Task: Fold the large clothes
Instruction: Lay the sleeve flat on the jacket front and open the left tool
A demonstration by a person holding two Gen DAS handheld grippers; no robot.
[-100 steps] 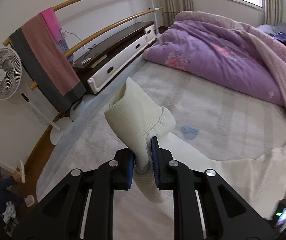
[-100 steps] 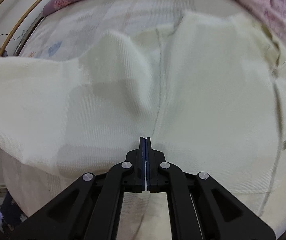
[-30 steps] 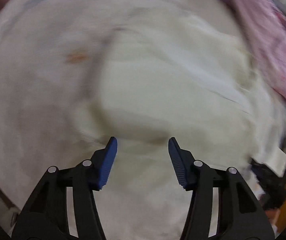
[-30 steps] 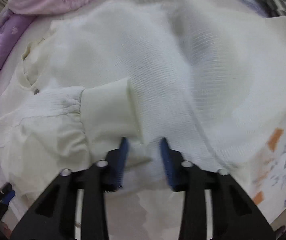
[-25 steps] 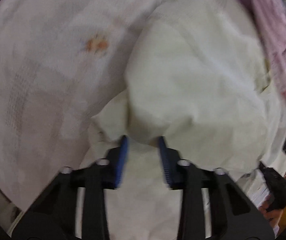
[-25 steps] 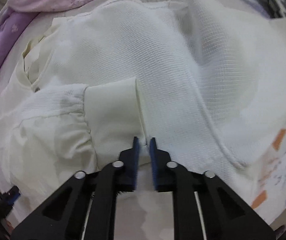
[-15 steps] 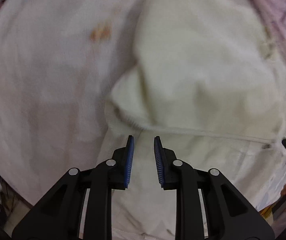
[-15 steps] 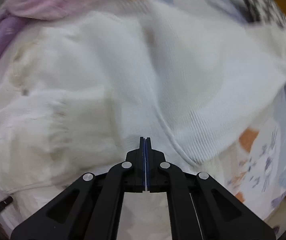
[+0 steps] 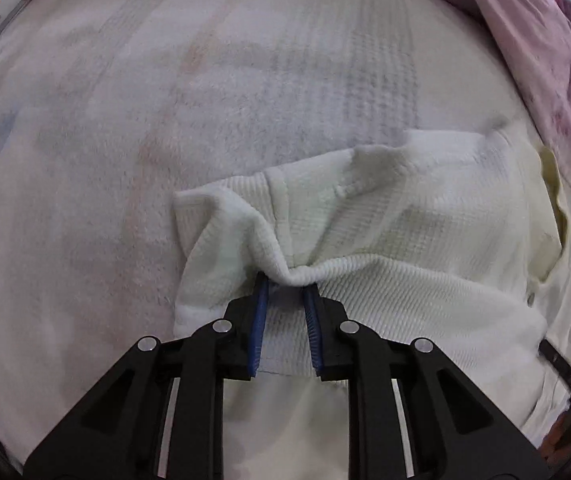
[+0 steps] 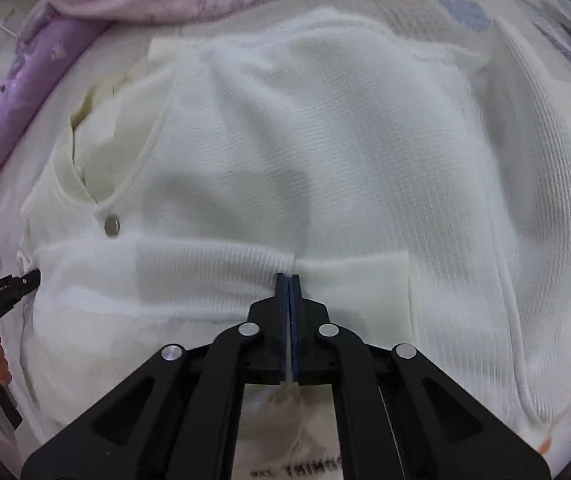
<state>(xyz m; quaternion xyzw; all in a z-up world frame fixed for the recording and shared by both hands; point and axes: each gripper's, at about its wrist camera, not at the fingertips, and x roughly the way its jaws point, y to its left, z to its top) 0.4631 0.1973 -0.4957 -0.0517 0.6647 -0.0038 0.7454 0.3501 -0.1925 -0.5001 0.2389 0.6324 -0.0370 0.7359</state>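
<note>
Mid-fold: right gripper (image 10: 289, 280) clenched on sleeve (image 10: 205, 272) at lower centre, left gripper (image 9: 285, 292) parted around shoulder fabric; next, probably clamping left.

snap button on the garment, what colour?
Silver metal snap on the cream knit garment; right wrist view shows it best.

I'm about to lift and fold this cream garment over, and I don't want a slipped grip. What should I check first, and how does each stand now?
1. Right gripper shut on the cream garment: ok, fabric pinched between the pads.
2. Left gripper clamped: not ok, jaws apart around a fabric ridge.
3. Sleeve lying across the body: ok.
4. Layers caught by each gripper: cannot tell.
5. Purple quilt clear of the garment: ok, beside it.
6. Bedsheet beyond the garment free for folding: ok.
</note>
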